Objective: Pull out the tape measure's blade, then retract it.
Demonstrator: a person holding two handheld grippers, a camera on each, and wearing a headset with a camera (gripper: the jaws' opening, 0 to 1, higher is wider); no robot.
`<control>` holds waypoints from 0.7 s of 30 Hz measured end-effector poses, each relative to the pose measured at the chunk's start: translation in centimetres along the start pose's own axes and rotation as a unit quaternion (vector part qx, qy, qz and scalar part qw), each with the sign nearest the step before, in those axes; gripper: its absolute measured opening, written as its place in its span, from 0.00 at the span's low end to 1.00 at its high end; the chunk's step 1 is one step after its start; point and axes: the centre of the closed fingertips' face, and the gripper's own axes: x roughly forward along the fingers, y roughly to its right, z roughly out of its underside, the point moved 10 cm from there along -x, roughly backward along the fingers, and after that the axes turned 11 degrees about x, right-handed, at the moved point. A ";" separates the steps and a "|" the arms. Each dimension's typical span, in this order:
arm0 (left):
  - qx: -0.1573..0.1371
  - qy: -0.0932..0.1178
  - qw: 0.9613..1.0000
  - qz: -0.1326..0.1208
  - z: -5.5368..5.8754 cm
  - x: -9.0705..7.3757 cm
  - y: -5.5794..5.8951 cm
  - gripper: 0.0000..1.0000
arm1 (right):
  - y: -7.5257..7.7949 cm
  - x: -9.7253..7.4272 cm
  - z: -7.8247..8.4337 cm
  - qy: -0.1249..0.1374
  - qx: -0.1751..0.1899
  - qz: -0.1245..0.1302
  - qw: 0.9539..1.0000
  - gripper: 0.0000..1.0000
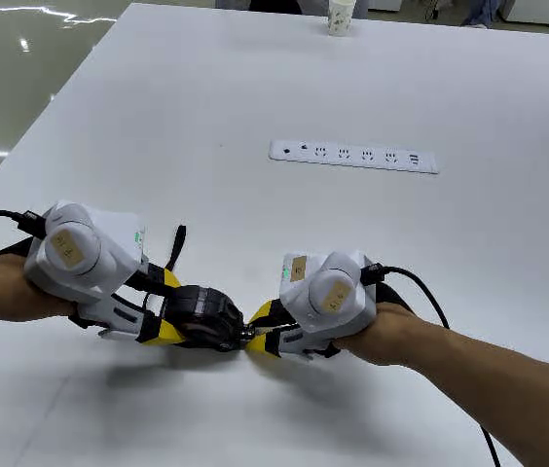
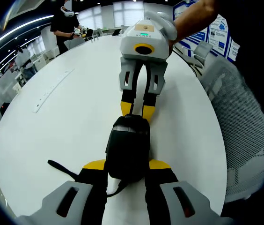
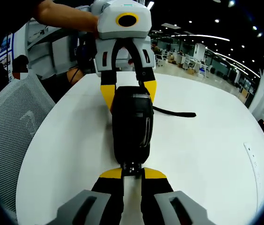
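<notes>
White table (image 1: 255, 78): one tape measure (image 1: 204, 313) clamped by left gripper (image 1: 165, 306) and right gripper (image 1: 257, 330)

The left gripper (image 1: 166, 306) clamps the tape measure (image 1: 203, 315) while the right gripper (image 1: 259, 331) pinches its front end.

tape measure (image 1: 201, 316) case = black matt plastic imo, strap (image 3: 174, 113) looks like cloth. left gripper (image 1: 167, 306) & right gripper (image 1: 258, 328) shells: smooth, slightly shiny white plastic. power strip (image 1: 352, 156) white plastic too. table (image 1: 255, 88) smooth matt white, floor (image 1: 12, 78) v glossy.
</notes>
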 end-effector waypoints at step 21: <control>0.000 -0.004 1.000 0.004 -0.3 0.2 -0.1 0.25 | 0.3 -1.0 0.9 -0.003 0.002 -0.005 1.000 0.09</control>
